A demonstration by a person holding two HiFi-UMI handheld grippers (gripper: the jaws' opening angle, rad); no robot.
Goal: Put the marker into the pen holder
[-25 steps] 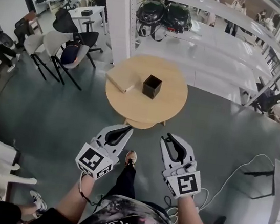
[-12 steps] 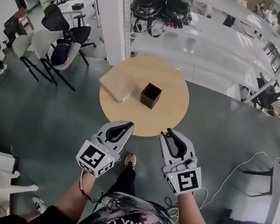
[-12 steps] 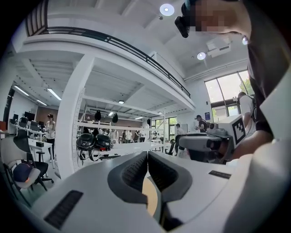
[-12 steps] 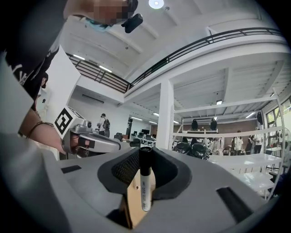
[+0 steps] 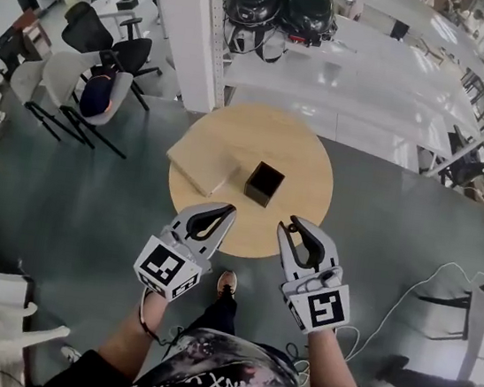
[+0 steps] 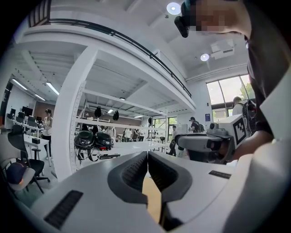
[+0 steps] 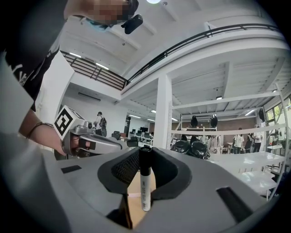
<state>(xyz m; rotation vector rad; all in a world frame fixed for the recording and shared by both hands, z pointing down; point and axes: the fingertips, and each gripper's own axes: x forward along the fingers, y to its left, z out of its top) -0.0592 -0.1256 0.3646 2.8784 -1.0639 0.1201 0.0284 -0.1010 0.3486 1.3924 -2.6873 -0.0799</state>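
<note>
The right gripper (image 7: 145,151) points out across a bright white workshop. Its grey jaws are closed on a marker (image 7: 145,182), which stands upright: black cap pinched between the dark ribbed pads, white barrel hanging below. Pale wood of a table (image 7: 133,193) shows beneath. To the left, a bare-wristed hand holds the left gripper (image 7: 119,143). Beyond stand a white pillar (image 7: 163,113) and black helmets (image 7: 191,148) on shelving.

Head down, gripper cams fwd, share helmets (image 5: 254,2)

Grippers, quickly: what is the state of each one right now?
Left gripper: closed, holding nothing.
Right gripper: closed on the marker.
</note>
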